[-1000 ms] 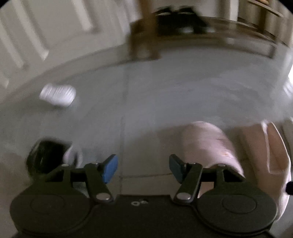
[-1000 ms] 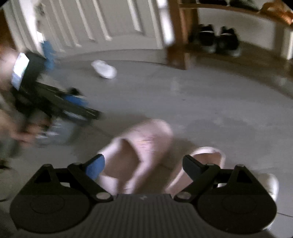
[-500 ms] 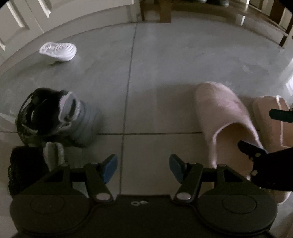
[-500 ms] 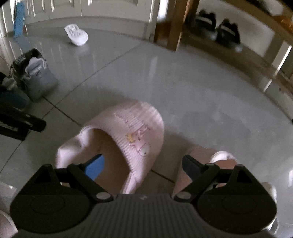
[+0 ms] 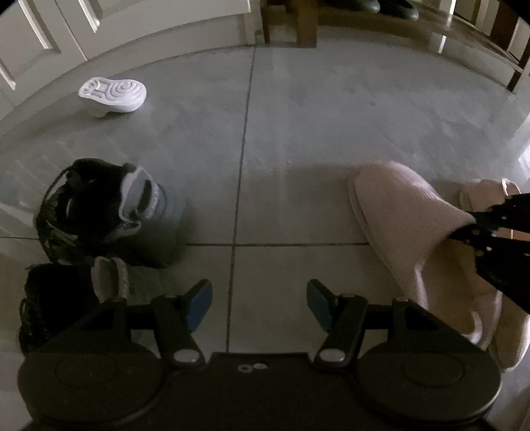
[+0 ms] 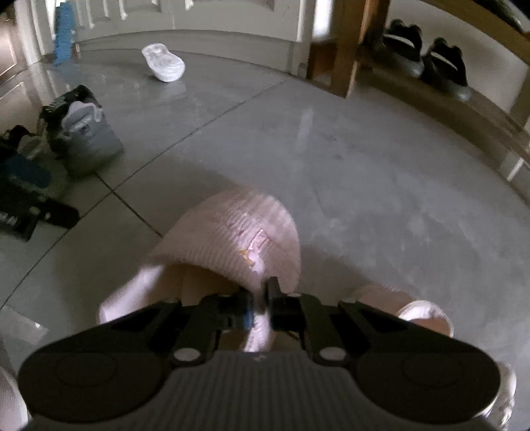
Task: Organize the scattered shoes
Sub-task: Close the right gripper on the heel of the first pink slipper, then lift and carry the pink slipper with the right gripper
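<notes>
The right gripper (image 6: 260,306) has just clamped shut on the upper's edge of a pink slipper (image 6: 232,238), the fabric pinched between its pads. The slipper lies on the grey tiled floor (image 6: 364,172), toe pointing away. A second pink slipper (image 6: 420,315) lies just beside it to the right, partly hidden by the gripper body.

The left gripper (image 5: 258,303) hangs with its jaws parted and nothing between them, over bare tile and a grout line. To its left sit a grey high-top (image 5: 109,209) and, nearer, a dark shoe (image 5: 56,301), touching or nearly so. A white shoe (image 5: 112,96) lies sole up, well apart, near the white doors (image 5: 66,26). Two black shoes (image 6: 427,63) stand side by side on a low wooden shelf (image 6: 430,96).
</notes>
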`<state>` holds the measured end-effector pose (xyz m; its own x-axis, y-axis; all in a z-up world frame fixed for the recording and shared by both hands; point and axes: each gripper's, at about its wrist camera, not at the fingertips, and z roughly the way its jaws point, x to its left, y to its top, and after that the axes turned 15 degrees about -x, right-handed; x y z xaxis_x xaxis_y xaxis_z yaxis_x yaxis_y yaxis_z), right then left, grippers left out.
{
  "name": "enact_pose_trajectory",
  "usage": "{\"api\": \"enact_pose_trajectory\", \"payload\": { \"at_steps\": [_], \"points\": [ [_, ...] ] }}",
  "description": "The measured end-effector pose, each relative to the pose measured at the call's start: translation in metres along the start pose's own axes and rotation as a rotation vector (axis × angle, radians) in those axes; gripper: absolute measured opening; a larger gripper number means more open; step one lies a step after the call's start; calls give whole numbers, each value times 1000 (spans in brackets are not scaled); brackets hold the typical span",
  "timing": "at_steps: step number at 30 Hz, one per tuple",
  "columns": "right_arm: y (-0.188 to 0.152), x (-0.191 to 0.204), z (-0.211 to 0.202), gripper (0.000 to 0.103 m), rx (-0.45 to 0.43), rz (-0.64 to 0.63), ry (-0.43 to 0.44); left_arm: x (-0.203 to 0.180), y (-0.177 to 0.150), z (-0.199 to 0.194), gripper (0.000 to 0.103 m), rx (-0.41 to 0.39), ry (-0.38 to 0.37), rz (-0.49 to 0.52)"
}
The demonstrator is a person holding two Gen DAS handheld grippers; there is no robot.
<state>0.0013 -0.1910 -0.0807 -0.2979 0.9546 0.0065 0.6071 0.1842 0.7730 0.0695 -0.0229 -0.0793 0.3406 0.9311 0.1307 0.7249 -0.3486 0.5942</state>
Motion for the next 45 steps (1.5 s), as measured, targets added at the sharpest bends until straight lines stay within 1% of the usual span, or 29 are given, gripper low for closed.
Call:
{"api": "enact_pose_trajectory", "payload": {
  "at_steps": [2,5,8,10,11,13,15,16,18,19,20,22,23,25,27,28,30,31,32,33,35,37,38,39,40,42,43,44,45],
  "points": [
    [4,0,-8,9,-33,-65,43,2,1,0,63,-4,7,-3],
    [19,-2,-19,10,-95,-181,141,6,5,-1,63,-18,29,0],
    [32,0,-30,9,-155,-299,223,14,9,-5,63,-34,61,-8],
    [41,4,-40,9,-187,-369,264,29,13,-10,63,-51,101,-35],
    [48,7,-46,9,-207,-425,294,31,14,-10,63,-53,107,-40],
    [54,15,-55,9,-231,-574,363,46,14,-16,63,-66,139,-75],
    [53,20,-63,10,-224,-749,477,54,13,-18,63,-61,148,-98],
    [52,21,-64,10,-205,-792,521,57,11,-19,63,-56,147,-105],
    [47,24,-65,10,-151,-893,637,57,9,-18,63,-51,150,-109],
    [40,28,-66,10,-127,-975,699,54,8,-18,63,-47,153,-110],
    [29,33,-65,10,-105,-1089,765,52,8,-17,63,-43,148,-106],
    [15,42,-64,10,-75,-1231,846,48,7,-17,63,-37,136,-100],
    [7,48,-63,10,-66,-1324,894,47,7,-17,63,-35,128,-98],
    [-11,58,-62,10,-108,-1574,939,43,6,-17,63,-30,110,-94],
    [-21,64,-60,10,-155,-1716,944,43,5,-16,63,-29,107,-93],
    [-23,70,-56,10,-174,-1753,933,43,5,-15,63,-27,106,-92],
    [-21,78,-49,21,-165,-1713,895,43,4,-14,63,-25,106,-89],
    [-20,84,-44,48,-149,-1679,843,43,4,-13,63,-25,106,-87],
    [-20,88,-40,79,-138,-1624,767,43,4,-13,63,-24,106,-87],
    [-19,88,-39,84,-142,-1563,698,43,4,-13,63,-24,104,-86],
    [-13,82,-43,84,-146,-1443,615,43,3,-13,64,-24,101,-83],
    [6,65,-53,84,-98,-1176,481,42,4,-12,64,-25,90,-74],
    [14,60,-58,84,-70,-1048,456,40,6,-10,64,-26,84,-69],
    [21,54,-64,84,-50,-931,454,38,7,-8,64,-27,78,-64],
    [28,46,-71,84,-25,-741,467,37,9,-6,64,-28,71,-59],
    [40,26,-83,84,47,-227,497,30,12,0,64,-23,48,-38],
    [36,21,-80,84,86,-36,498,26,14,3,64,-15,36,-25],
    [30,20,-76,84,114,85,494,24,14,4,64,-13,33,-21],
    [23,22,-70,84,134,172,469,17,14,7,64,-4,11,1]
  ]
}}
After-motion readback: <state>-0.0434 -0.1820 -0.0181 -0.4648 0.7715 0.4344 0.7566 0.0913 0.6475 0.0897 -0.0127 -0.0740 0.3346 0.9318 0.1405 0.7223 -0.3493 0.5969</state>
